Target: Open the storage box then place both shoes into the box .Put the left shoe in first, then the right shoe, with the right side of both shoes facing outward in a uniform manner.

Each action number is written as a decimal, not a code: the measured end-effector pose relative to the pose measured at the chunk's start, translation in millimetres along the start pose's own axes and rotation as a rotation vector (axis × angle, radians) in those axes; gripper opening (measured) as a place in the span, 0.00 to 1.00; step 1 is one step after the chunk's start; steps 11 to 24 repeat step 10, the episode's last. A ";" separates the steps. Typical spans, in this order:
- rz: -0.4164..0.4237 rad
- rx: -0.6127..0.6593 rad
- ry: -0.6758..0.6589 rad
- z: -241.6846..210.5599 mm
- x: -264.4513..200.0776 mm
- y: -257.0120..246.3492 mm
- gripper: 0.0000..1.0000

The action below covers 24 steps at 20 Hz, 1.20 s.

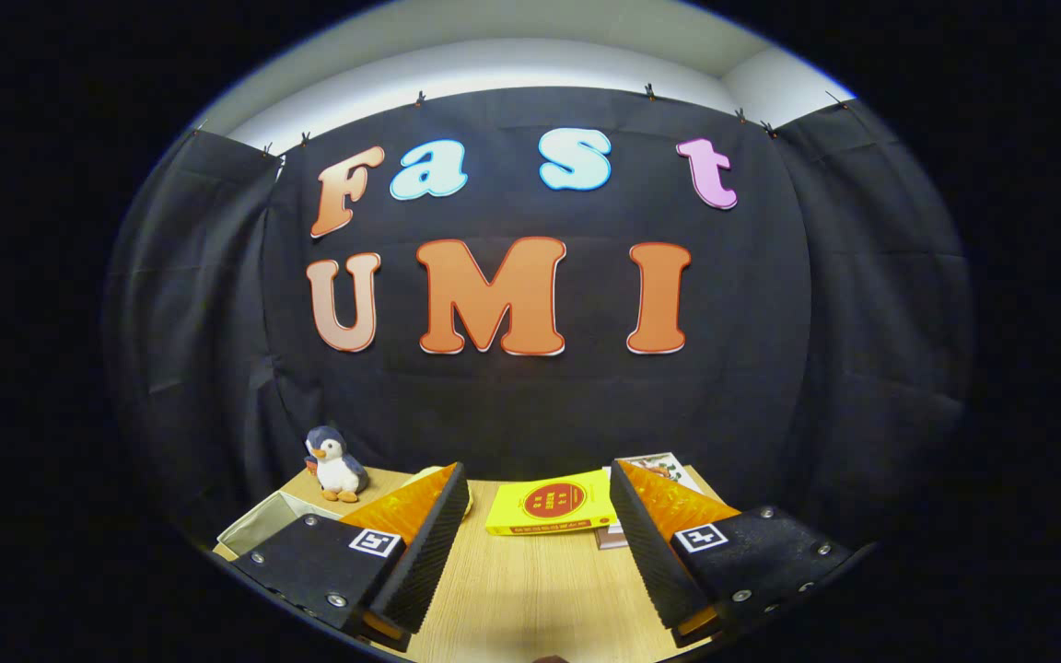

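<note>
- Risk of a wrong start is judged to be the main concern: the gripper point(540, 543) is held high and level, so the booth wall is faced rather than the work, and any descent would be begun with little of the table point(530, 599) in sight.
- Fingers are spread wide, with nothing held between them; only bare wooden tabletop is seen in the gap.
- A pale open-topped container point(259, 525), possibly the storage box, is glimpsed just beside the left finger and largely hidden by it; whether it has a lid cannot be told.
- If that container is approached from this pose, its near wall could be struck by the left finger, and it could be pushed along the table.
- Shoes cannot be made out; left and right could be confused if they are picked without a clearer look, and the required order would be spoiled.
- A yellow book point(553, 502) lies just ahead of the fingers, partly over another book point(655, 470), and could be snagged.
- A plush penguin point(335, 465) stands near the wall, beyond the container.
</note>
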<state>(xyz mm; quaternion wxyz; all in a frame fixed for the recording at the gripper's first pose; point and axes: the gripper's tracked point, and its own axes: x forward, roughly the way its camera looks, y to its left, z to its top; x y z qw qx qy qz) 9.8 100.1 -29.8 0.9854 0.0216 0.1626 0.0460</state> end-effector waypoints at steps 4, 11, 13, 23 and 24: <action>0.042 0.005 -0.106 11.8 -7.4 -9.9 0.92; 0.058 -0.018 -0.198 25.7 -12.3 -6.0 0.92; 0.058 -0.018 -0.198 25.7 -12.3 -6.0 0.92; 0.058 -0.018 -0.198 25.7 -12.3 -6.0 0.92; 0.058 -0.018 -0.198 25.7 -12.3 -6.0 0.92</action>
